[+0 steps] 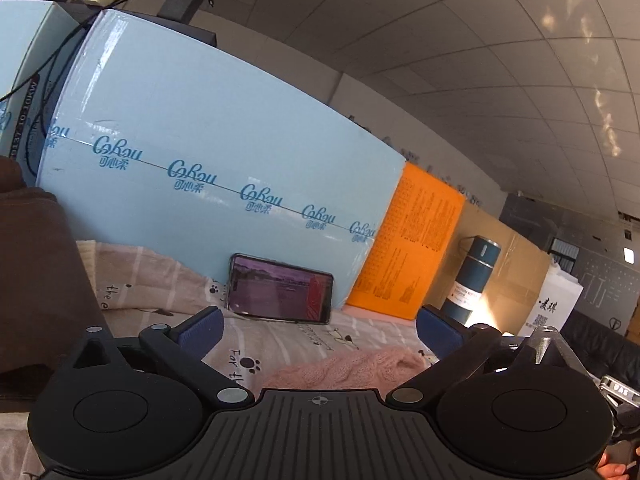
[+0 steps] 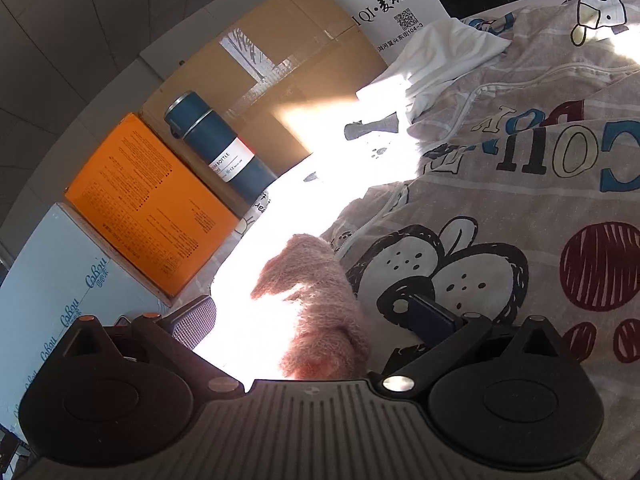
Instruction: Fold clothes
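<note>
Nearest the left wrist camera, the left tool (image 1: 318, 320) stands wide apart and holds nothing, hovering over the pink sweater (image 1: 344, 370) at 6 o'clock on the printed bed sheet (image 1: 280, 336). A phone (image 1: 280, 294) leans on the blue box (image 1: 224, 152) at 12 o'clock, likely propped for viewing.

In the right view, the right tool (image 2: 316, 316) is also wide, its jaws either side of the sweater (image 2: 316, 300), seemingly poised to pinch. A bottle (image 2: 220, 148) stands at 10 o'clock, clear of the work.

A bed with a cartoon-printed cover (image 2: 500, 208) is seen. On it are laid a pink knitted garment (image 2: 316, 304), a white cloth (image 2: 444, 52), a brown garment (image 1: 36, 280), a phone (image 1: 280, 289) and a blue bottle (image 2: 220, 144) along its far edge.
</note>
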Demonstrator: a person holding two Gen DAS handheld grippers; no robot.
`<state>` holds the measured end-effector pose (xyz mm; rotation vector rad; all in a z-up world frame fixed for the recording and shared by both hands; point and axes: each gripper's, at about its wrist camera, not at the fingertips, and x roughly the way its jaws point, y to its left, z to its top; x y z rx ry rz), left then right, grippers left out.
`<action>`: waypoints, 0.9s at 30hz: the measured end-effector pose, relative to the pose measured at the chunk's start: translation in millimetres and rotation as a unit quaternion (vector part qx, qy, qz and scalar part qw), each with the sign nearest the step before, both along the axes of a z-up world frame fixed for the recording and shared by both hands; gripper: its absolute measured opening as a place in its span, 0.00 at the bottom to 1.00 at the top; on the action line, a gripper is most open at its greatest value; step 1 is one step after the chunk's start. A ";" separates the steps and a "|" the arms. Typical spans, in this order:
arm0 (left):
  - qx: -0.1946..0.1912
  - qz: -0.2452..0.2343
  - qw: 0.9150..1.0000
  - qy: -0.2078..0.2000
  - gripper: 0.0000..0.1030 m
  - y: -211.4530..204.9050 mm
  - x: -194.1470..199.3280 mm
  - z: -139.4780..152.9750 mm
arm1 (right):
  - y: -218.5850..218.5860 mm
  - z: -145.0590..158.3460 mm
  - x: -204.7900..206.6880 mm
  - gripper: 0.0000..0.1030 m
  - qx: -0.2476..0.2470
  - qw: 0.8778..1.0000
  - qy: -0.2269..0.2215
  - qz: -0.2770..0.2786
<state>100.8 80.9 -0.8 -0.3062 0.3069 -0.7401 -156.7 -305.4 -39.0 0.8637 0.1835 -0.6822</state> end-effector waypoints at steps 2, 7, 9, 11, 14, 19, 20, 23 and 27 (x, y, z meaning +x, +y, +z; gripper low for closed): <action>0.000 0.022 1.000 -0.001 1.00 3.4 -3.2 0.5 | 1.3 0.2 0.5 1.00 -0.004 1.000 0.003 0.001; 0.001 0.034 0.999 0.006 1.00 5.2 -0.9 -1.5 | 1.5 -0.7 0.8 1.00 -0.006 1.000 0.003 0.001; 0.001 0.023 1.000 0.010 1.00 3.8 0.5 -4.0 | 3.1 -0.9 1.7 1.00 -0.010 1.000 0.006 0.001; -0.001 0.005 1.000 0.015 1.00 2.6 0.9 -6.8 | 5.3 -0.5 4.4 1.00 -0.018 1.000 0.015 0.002; 0.010 -0.011 1.000 0.013 1.00 -2.5 -0.1 -9.5 | 6.8 -0.1 7.4 1.00 -0.025 0.999 0.023 0.003; 0.021 -0.049 0.998 0.015 1.00 -10.3 -1.4 -15.6 | 6.4 -0.1 8.3 1.00 -0.029 0.999 0.029 0.005; 0.023 -0.059 0.998 0.014 1.00 -12.2 -2.6 -16.4 | 6.4 0.1 8.3 1.00 -0.029 0.999 0.030 0.005; 0.038 -0.077 0.996 0.010 1.00 -19.1 -5.4 -18.1 | 6.5 0.5 8.7 1.00 -0.031 0.999 0.033 0.007; 0.058 -0.084 0.995 0.012 1.00 -26.5 -8.4 -18.7 | 6.6 0.5 9.5 1.00 -0.033 0.999 0.036 0.009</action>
